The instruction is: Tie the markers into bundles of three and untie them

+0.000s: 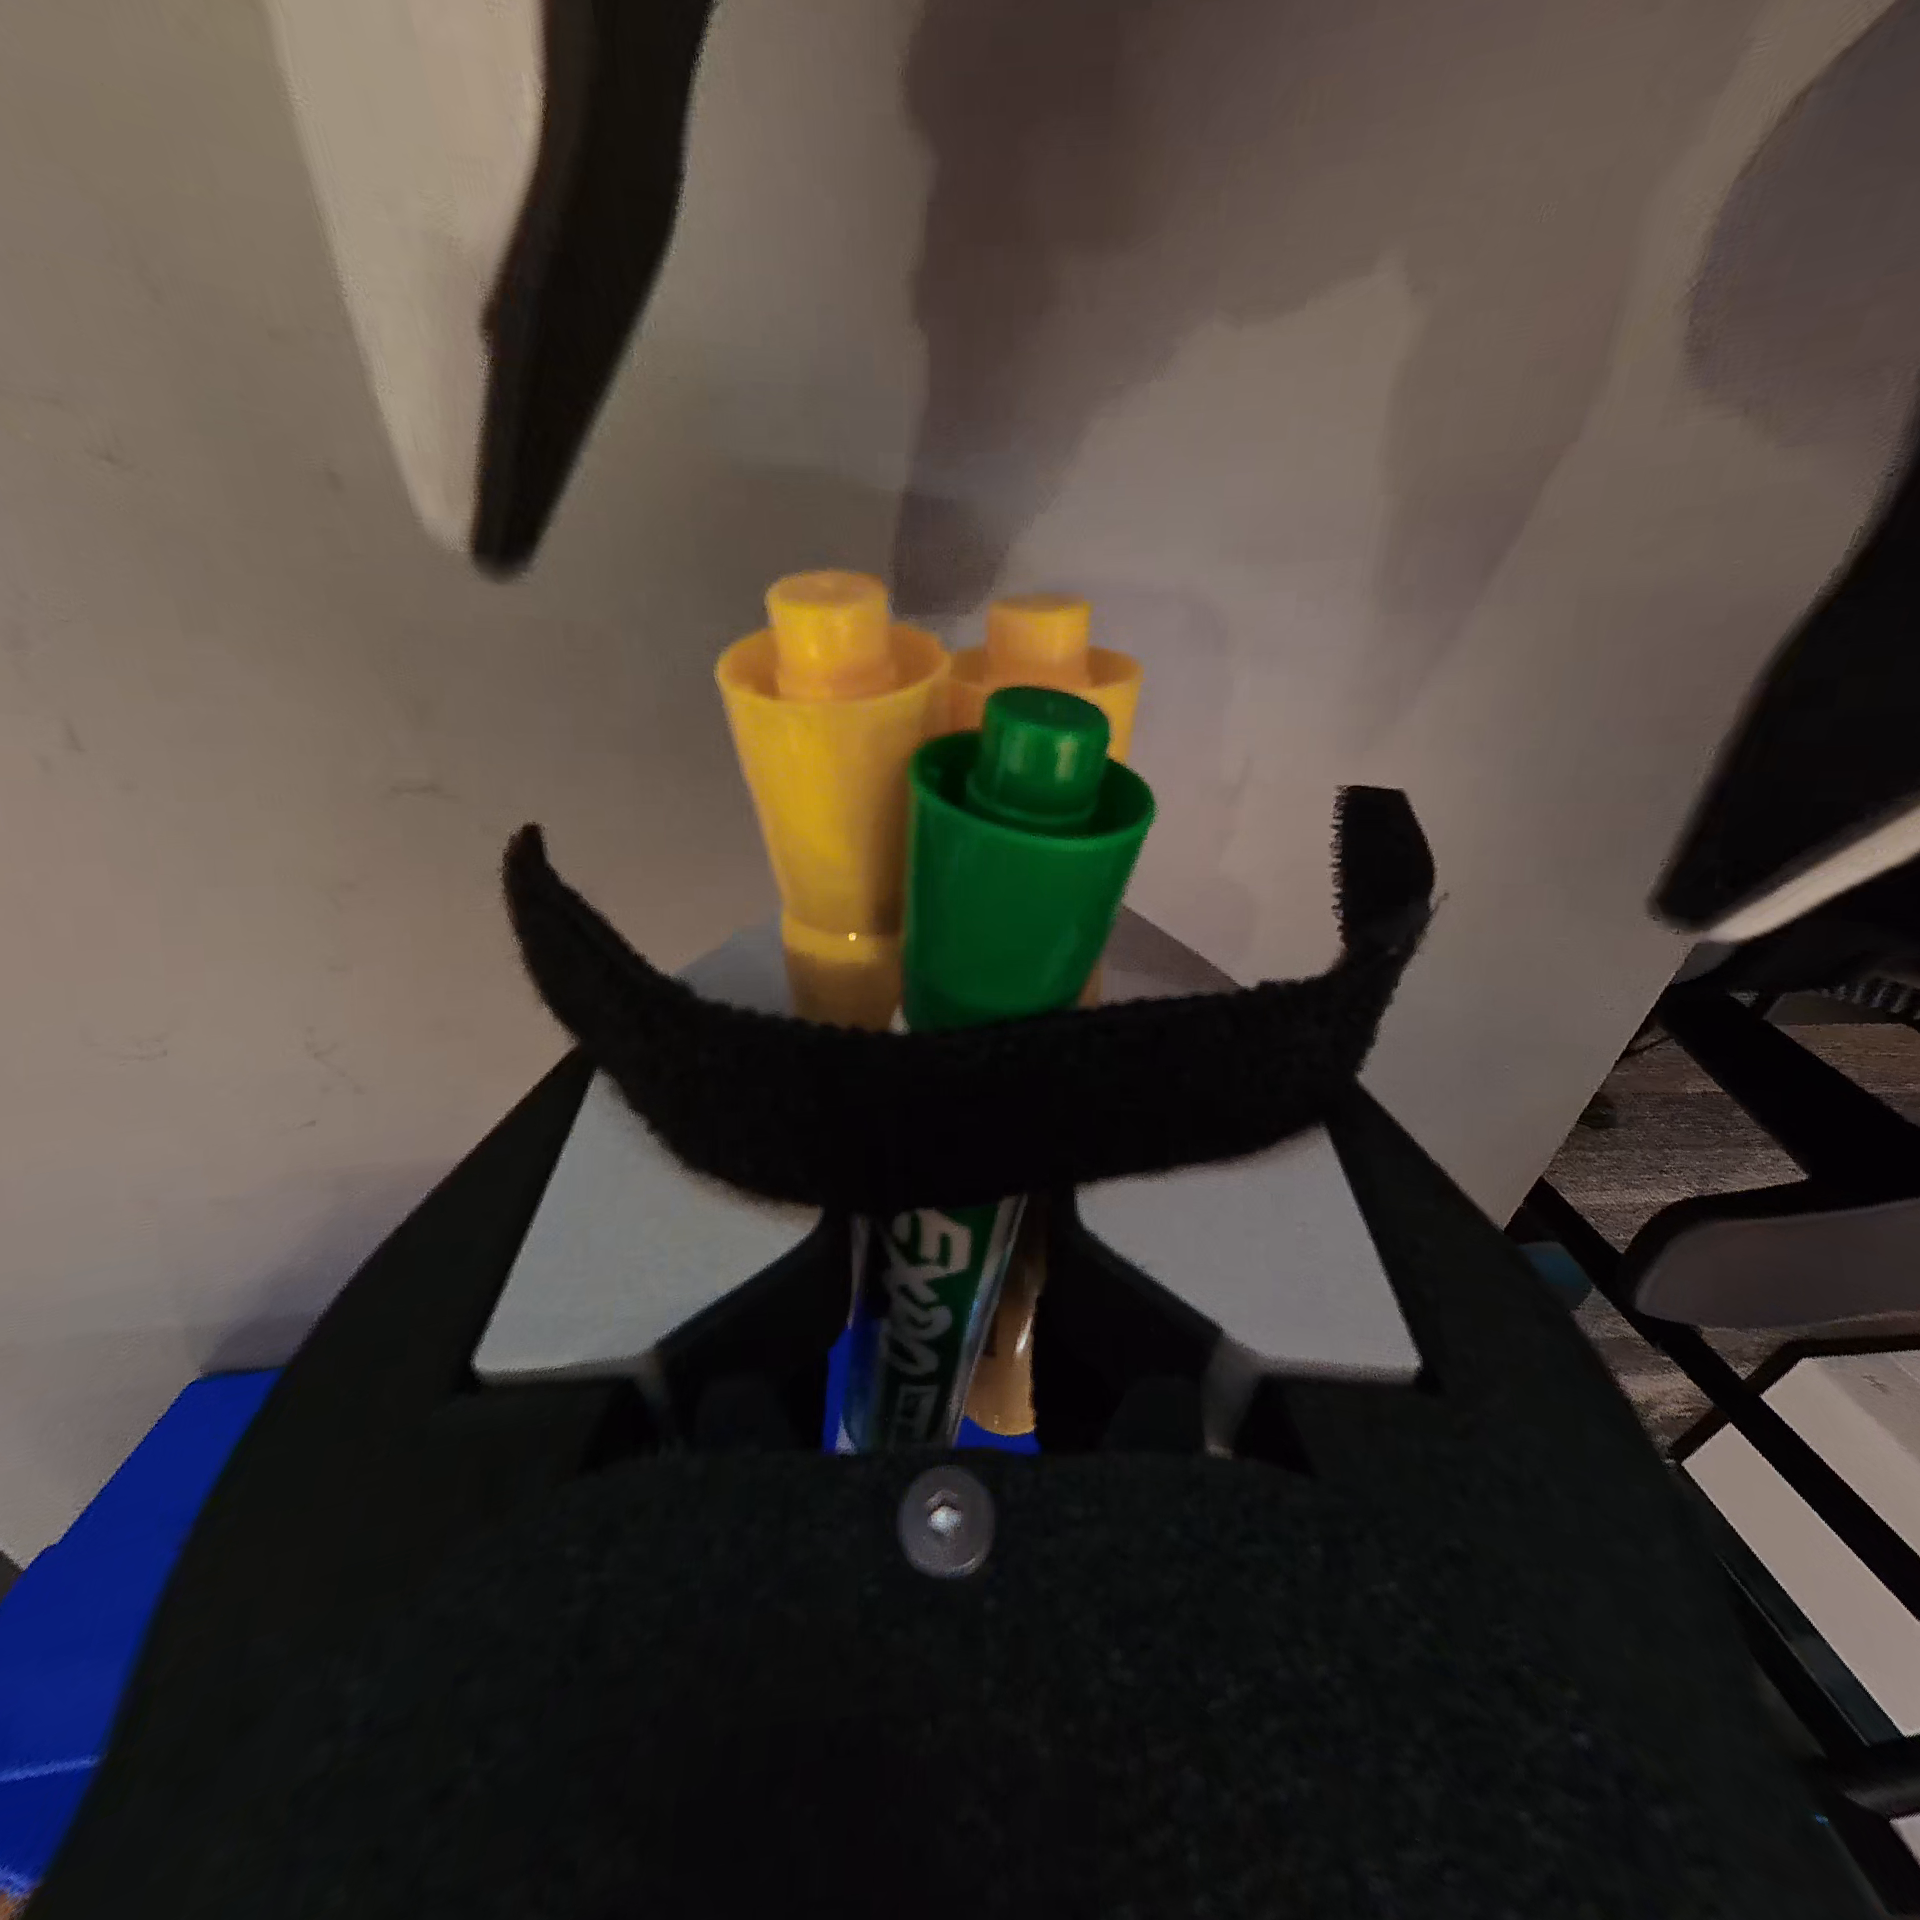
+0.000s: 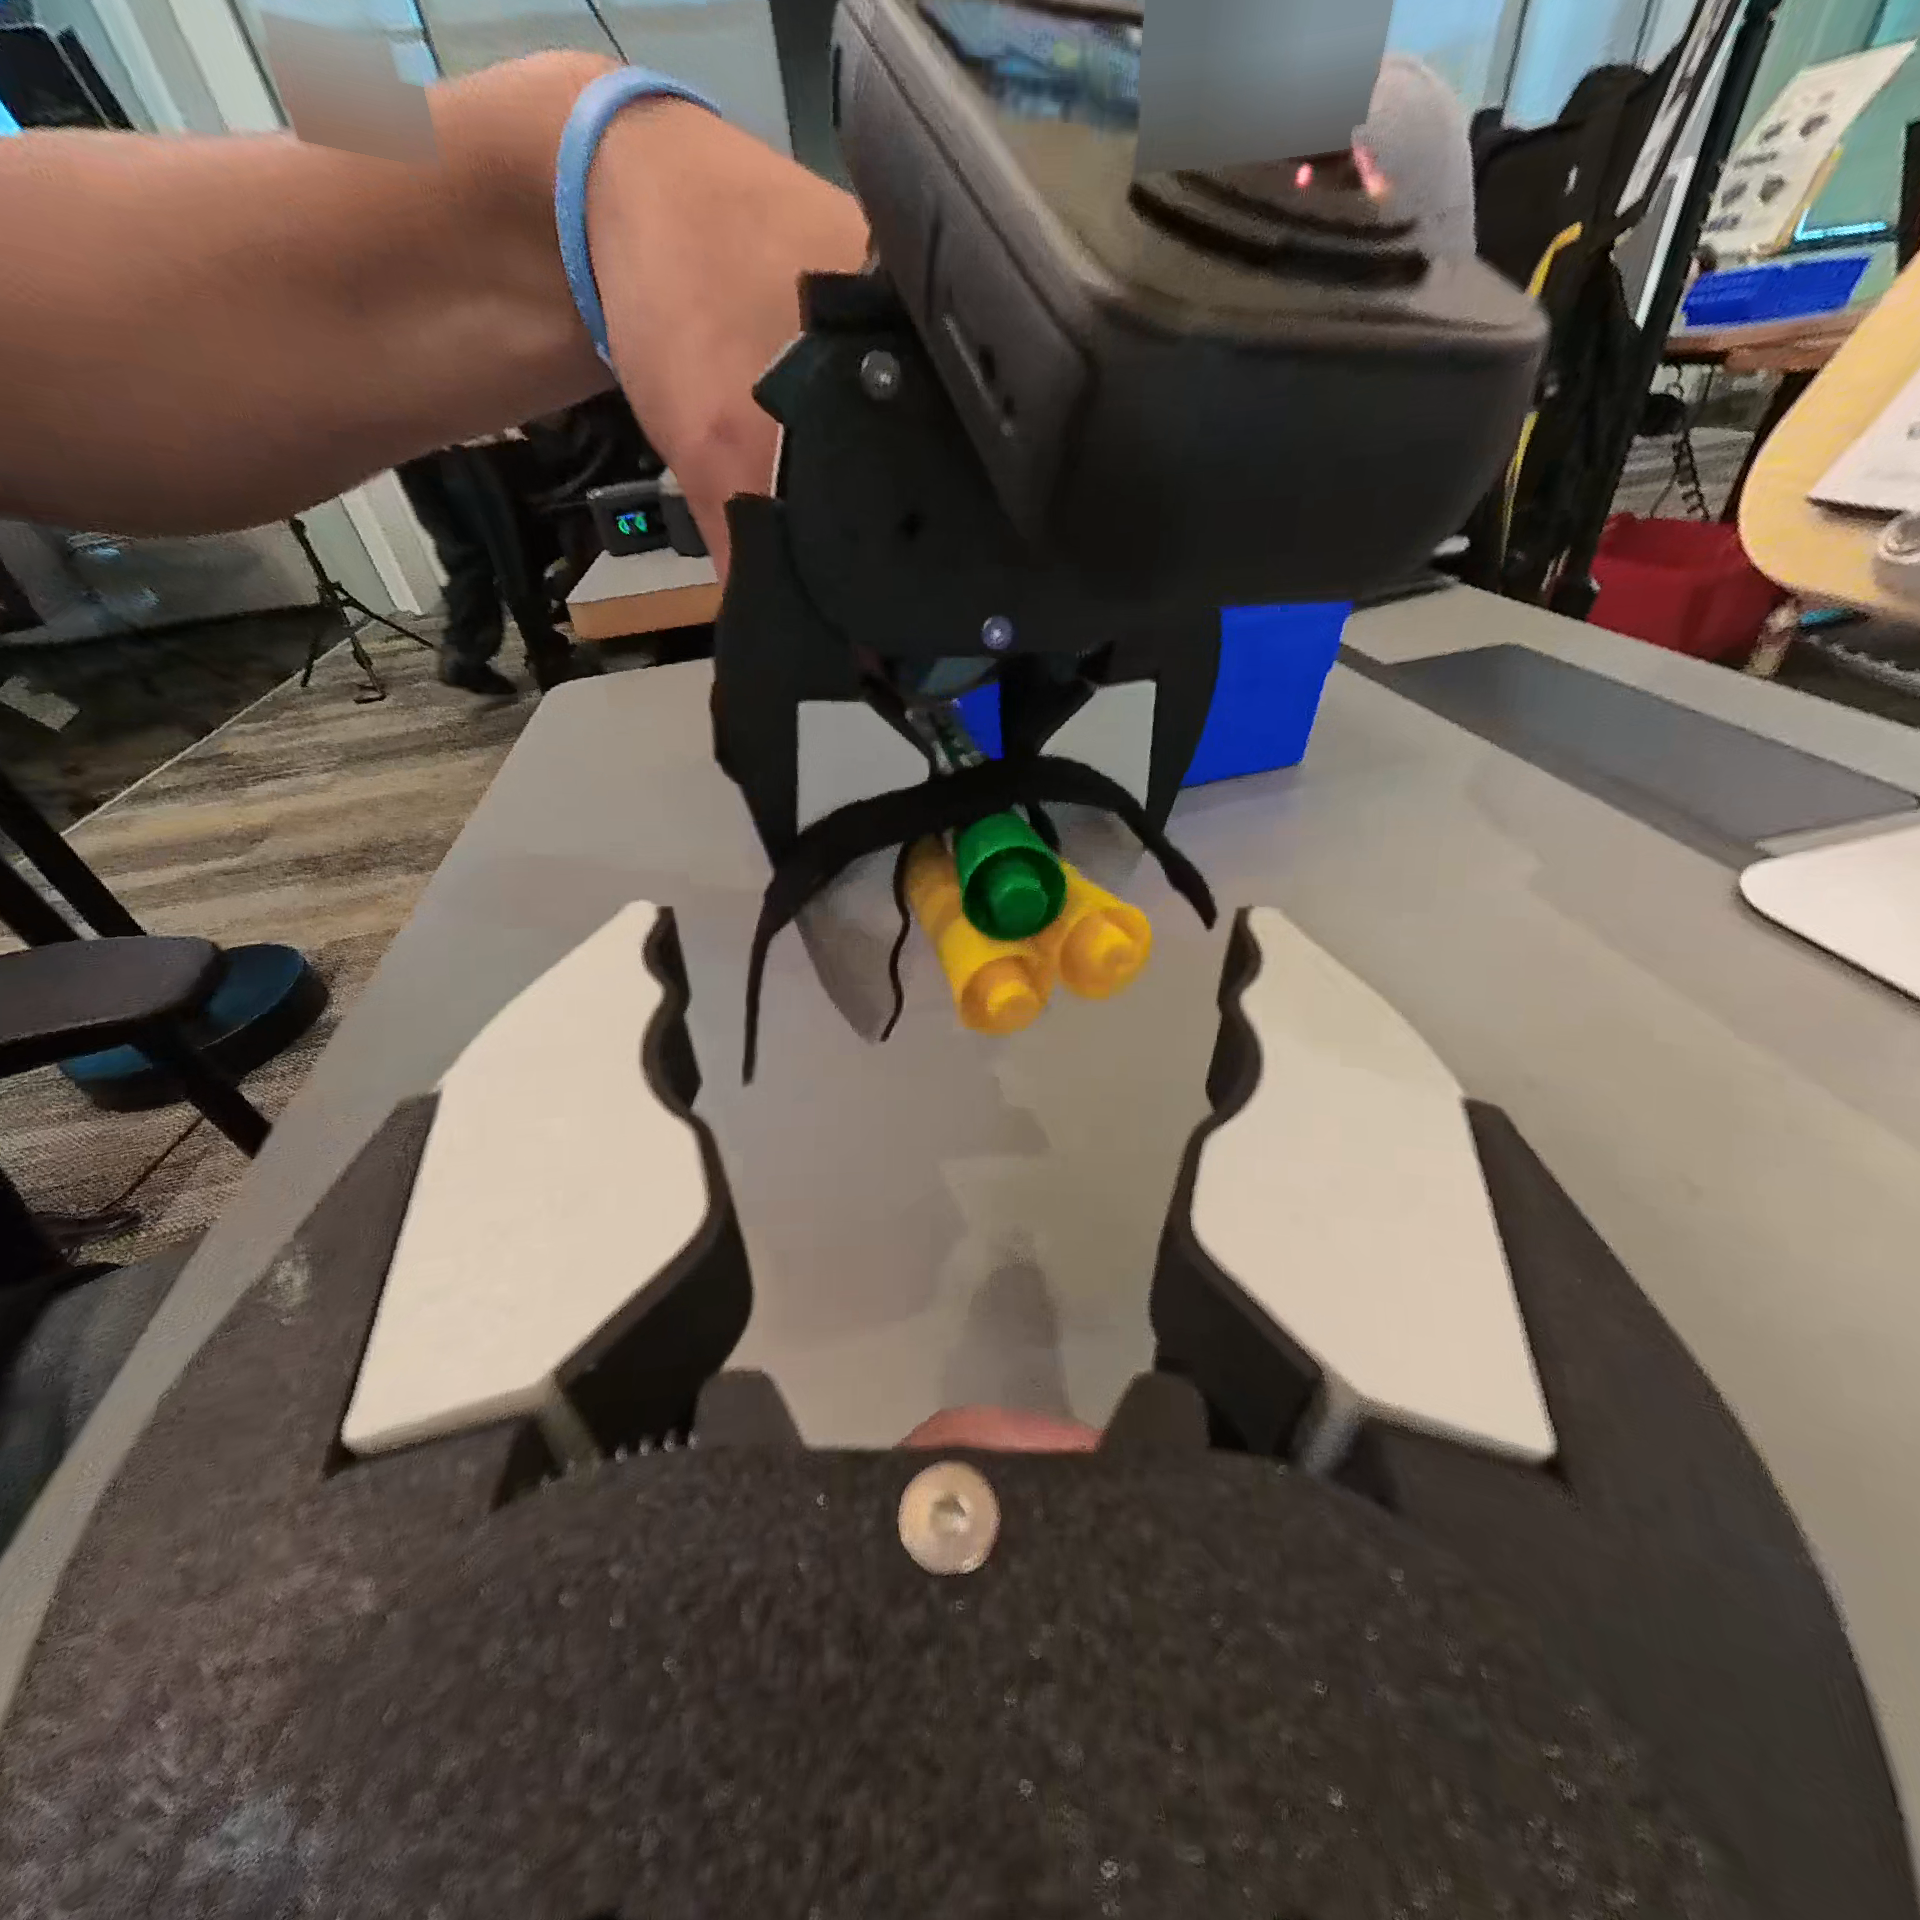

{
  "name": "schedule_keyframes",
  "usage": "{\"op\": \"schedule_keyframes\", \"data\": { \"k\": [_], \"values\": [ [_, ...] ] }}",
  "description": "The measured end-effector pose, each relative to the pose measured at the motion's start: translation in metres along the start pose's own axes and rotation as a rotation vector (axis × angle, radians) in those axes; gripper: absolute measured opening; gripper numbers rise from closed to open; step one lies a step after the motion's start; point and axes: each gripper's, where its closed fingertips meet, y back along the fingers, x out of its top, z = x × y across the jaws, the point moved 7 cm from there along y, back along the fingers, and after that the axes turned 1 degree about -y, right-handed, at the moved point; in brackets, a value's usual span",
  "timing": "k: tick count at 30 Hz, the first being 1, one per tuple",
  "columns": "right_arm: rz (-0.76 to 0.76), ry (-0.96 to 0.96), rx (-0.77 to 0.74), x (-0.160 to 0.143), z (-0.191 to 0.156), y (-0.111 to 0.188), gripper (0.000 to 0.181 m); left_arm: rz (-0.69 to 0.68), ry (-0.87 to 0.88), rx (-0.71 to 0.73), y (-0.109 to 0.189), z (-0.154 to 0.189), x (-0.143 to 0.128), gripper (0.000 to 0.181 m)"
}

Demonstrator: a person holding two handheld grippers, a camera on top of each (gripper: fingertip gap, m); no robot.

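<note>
Green marker (image 1: 1023, 883) has a printed label on its barrel. Left hand-held gripper (image 1: 940, 1236) pinches three markers w/ black strap (image 1: 935, 1091) across; right hand-held gripper (image 2: 951, 987) spread, facing them, apart, above bench (image 2: 1455, 831).

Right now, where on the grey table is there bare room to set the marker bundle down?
Bare grey tabletop lies between the open right gripper and the blue box. Crowded only where the left gripper holds the strapped yellow and green markers.
</note>
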Motion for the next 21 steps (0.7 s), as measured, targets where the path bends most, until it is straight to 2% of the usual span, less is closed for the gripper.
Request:
{"op": "schedule_keyframes", "data": {
  "k": [8, 14, 21],
  "values": [
    [0.117, 0.117, 0.034, 0.012, 0.005, -0.008, 0.076, -0.002, -0.019, -0.005, -0.002, 0.005, 0.003, 0.041],
    [0.042, 0.111, 0.145, 0.01, 0.003, -0.016, 0.075, 0.0, -0.021, -0.006, -0.003, 0.005, 0.005, 0.041],
    [-0.058, 0.095, 0.162, 0.004, 0.012, -0.02, 0.077, 0.013, -0.029, -0.006, -0.002, 0.005, 0.009, 0.041]
  ]
}}
